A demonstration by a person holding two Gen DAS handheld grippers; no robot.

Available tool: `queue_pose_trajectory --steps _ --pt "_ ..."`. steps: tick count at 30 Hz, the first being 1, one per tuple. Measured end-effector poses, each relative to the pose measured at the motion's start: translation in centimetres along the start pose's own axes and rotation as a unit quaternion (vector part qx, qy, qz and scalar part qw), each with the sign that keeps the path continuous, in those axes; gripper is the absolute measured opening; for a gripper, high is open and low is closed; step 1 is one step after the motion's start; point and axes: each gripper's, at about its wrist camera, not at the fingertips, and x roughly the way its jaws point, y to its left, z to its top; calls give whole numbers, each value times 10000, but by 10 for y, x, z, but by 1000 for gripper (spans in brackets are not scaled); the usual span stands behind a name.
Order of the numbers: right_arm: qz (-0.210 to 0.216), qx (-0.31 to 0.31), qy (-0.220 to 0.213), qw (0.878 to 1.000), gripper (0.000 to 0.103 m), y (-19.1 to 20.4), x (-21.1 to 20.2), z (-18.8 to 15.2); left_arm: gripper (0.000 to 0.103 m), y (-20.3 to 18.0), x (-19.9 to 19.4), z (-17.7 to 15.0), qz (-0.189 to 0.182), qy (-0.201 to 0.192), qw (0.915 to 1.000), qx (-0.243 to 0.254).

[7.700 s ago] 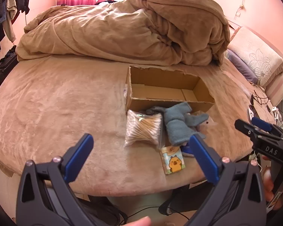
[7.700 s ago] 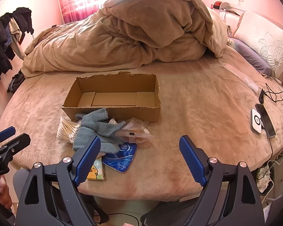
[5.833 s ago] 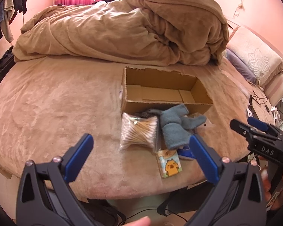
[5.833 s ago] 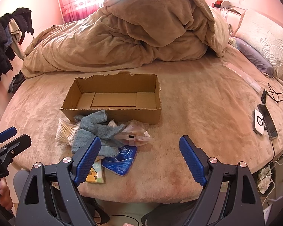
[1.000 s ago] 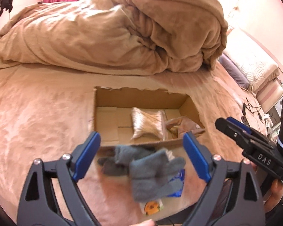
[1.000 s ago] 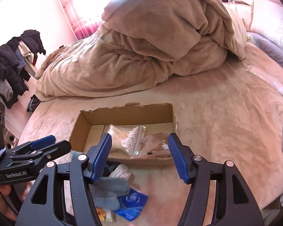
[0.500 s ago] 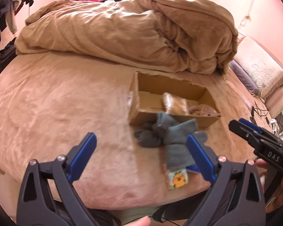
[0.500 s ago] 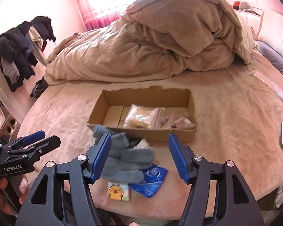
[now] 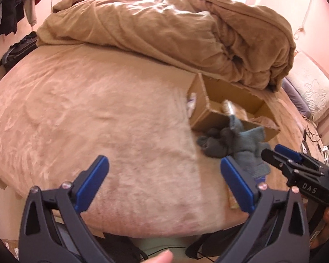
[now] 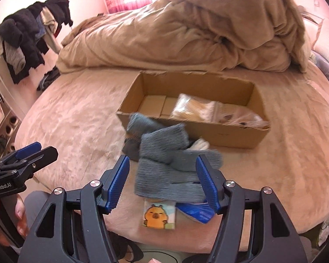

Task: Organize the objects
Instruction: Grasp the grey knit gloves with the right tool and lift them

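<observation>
Gloves (image 10: 164, 166), a grey-blue knit heap, are sitting on the bed (image 10: 76, 127) near its front edge, bunched right up against the front wall of the cardboard box (image 10: 230, 133), with a paler bit of fabric poking out between them. Inside the box there's a clear bag of cotton swabs (image 10: 195, 107) and another crinkly clear bag (image 10: 241, 116) beside it at the right end. Closer to the bed's front edge, just under the gloves, lies a little packet with a yellow cartoon chick (image 10: 159, 215), and next to that a blue pouch (image 10: 197, 211) half tucked beneath the knit. Right hand-held gripper (image 10: 162, 184) hovers over the gloves with its jaws apart, not squeezing anything. Left hand-held gripper (image 9: 164, 184) is off to the left above bare bedspread, jaws opening wide with nothing between them. A rumpled tan duvet (image 9: 164, 28) is piled along the back edge of the bed behind the box.
</observation>
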Motion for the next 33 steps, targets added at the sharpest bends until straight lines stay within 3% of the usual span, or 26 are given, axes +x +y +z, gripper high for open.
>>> queue_pose_trajectory --steps 14,15,17,22,33 --pt "-345 -354 326 9982 66 15 57 -6 102 16 39 -18 50 348 9993 -85" --pt "-347 -369 326 9982 65 15 59 -6 102 16 41 -19 38 381 9992 -83" --pt "-322 -348 316 9984 53 13 60 -5 102 16 44 -19 -55 432 9989 -155" --pt "-133 -309 297 9990 41 8 56 -4 102 9 46 -19 -9 458 9988 -172" --pt "73 30 -23 10000 38 -28 10 -6 102 -49 44 -21 -164 459 9985 253"
